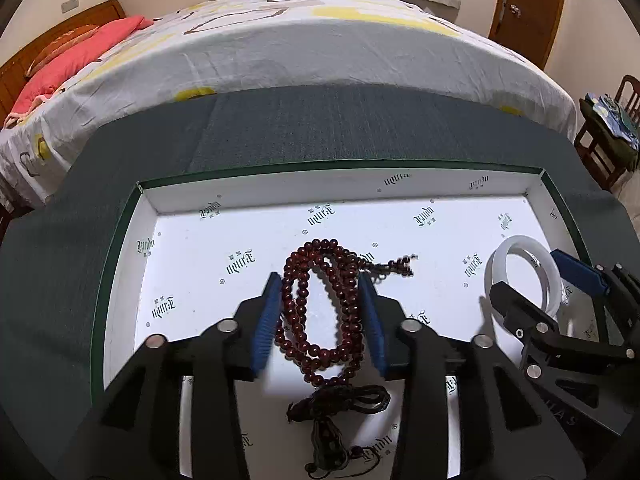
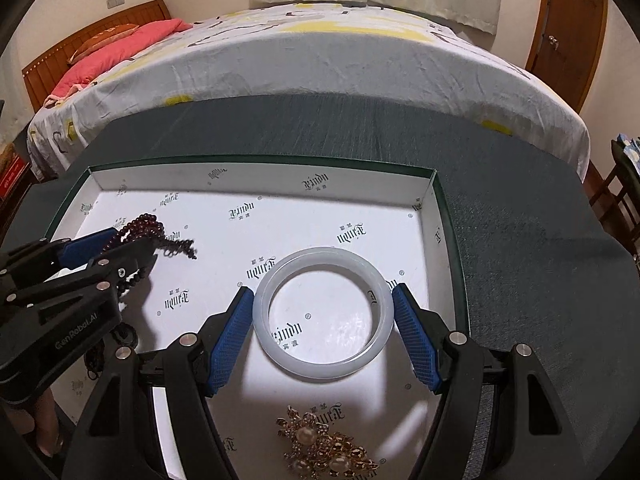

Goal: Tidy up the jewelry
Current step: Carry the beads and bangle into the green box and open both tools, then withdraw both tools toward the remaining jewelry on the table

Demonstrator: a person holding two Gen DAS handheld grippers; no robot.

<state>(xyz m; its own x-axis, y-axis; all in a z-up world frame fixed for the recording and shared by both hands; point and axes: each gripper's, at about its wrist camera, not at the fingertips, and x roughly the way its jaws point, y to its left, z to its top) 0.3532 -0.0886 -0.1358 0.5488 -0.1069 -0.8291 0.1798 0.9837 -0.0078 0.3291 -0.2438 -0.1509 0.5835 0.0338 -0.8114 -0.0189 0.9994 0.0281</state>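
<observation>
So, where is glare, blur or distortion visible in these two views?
Right wrist: glare on the box floor inside the white bangle. Left wrist: the bead necklace is slightly blurred. Both views: fisheye bends the bed and box edges.

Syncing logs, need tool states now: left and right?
Left tool: open, pads either side of the bead necklace, not clamped.
Right tool: open around the white bangle, right pad apart.

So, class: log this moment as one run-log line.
left tool: open around bead necklace | right tool: open around white bangle | both in tray
</observation>
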